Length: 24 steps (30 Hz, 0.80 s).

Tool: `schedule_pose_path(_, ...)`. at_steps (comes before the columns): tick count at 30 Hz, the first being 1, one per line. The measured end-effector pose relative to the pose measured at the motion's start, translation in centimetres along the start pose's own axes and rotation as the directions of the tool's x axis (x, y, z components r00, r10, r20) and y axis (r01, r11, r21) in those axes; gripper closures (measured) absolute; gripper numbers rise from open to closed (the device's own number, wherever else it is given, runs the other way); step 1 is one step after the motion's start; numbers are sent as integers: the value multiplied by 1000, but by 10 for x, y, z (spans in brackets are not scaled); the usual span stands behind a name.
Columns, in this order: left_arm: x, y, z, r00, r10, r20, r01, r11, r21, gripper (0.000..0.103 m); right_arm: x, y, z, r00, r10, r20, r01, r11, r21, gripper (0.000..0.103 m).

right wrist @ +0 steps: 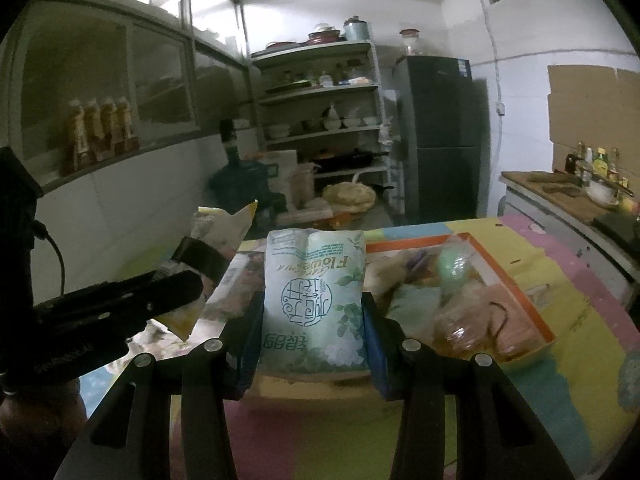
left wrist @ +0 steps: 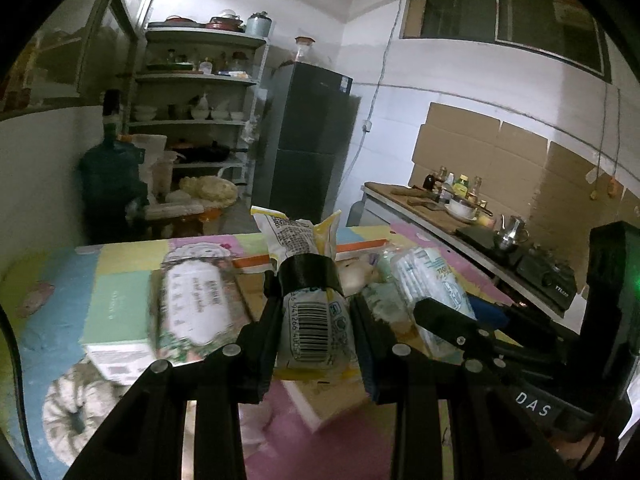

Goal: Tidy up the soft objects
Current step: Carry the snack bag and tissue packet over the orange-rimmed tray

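Note:
In the left wrist view my left gripper (left wrist: 314,300) is shut on a yellow and white packet (left wrist: 312,320) with a barcode and a black band around its middle. It is held above the table. My right gripper (right wrist: 312,306) is shut on a pale green tissue pack (right wrist: 314,292) printed with "Flower", also lifted. In the left wrist view the right gripper (left wrist: 444,316) and its tissue pack (left wrist: 424,280) show just to the right. In the right wrist view the left gripper (right wrist: 120,308) and its packet (right wrist: 224,224) show at the left. An orange-rimmed box (right wrist: 516,284) holds several soft items.
A floral wipes pack (left wrist: 192,304) and a green and white carton (left wrist: 116,320) lie on the table's patchwork cloth (left wrist: 48,312). A kitchen counter with a stove (left wrist: 544,276) runs along the right. A fridge (left wrist: 308,140), shelves (left wrist: 200,120) and a water jug (left wrist: 112,184) stand beyond.

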<state>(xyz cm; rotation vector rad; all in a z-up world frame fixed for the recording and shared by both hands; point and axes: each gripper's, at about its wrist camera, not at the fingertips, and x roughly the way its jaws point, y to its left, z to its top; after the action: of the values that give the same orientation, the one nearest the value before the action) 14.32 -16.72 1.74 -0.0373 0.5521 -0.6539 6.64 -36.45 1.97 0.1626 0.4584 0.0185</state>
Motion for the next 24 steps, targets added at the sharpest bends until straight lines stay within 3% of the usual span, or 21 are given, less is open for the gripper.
schedule_pose_path(24, 102, -18, 12, 993, 24, -117, -27, 999, -24, 68, 52, -63, 14, 999, -24, -45, 26, 999, 37, 57)
